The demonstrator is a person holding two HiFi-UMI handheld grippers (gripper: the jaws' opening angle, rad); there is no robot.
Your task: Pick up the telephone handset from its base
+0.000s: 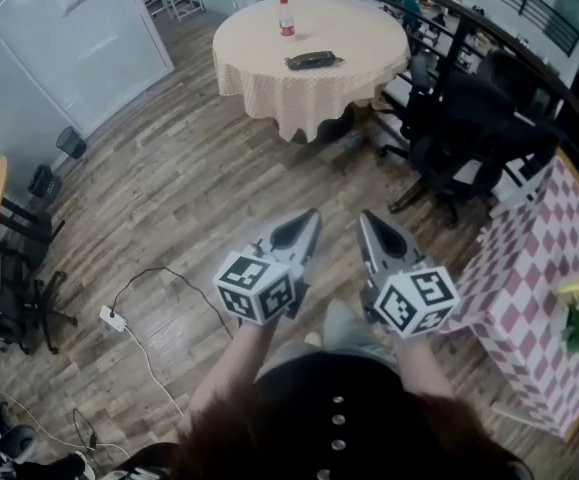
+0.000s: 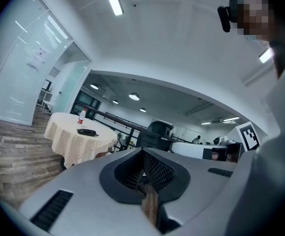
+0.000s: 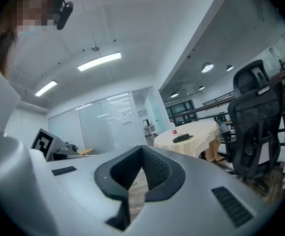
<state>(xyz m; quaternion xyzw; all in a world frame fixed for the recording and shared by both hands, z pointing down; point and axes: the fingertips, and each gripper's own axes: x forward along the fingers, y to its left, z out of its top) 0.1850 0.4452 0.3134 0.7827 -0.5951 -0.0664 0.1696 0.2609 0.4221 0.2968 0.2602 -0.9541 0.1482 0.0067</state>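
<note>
Head view: The left gripper [image 1: 309, 216] and the right gripper [image 1: 366, 218] are held side by side over the wooden floor [image 1: 189, 198], both pointing toward a round table [image 1: 269, 83] well ahead of them. The telephone [image 1: 313, 60], a dark unit with its handset on the base, lies near the middle of the tablecloth. A bottle [image 1: 286, 17] stands upright on the same table, beyond the telephone and apart from it. Black office chairs [image 1: 469, 128] stand to the right of the table. A power strip [image 1: 112, 318] lies on the floor at the left.

Left gripper view: The jaws are together, tips meeting, with nothing between them. The table with the telephone and the bottle appears at the left, well apart from the jaws.

Right gripper view: The jaws are together, with nothing between them. The table and the telephone appear to the right of centre, far from the jaws. An office chair stands nearer, at the right edge.
</note>
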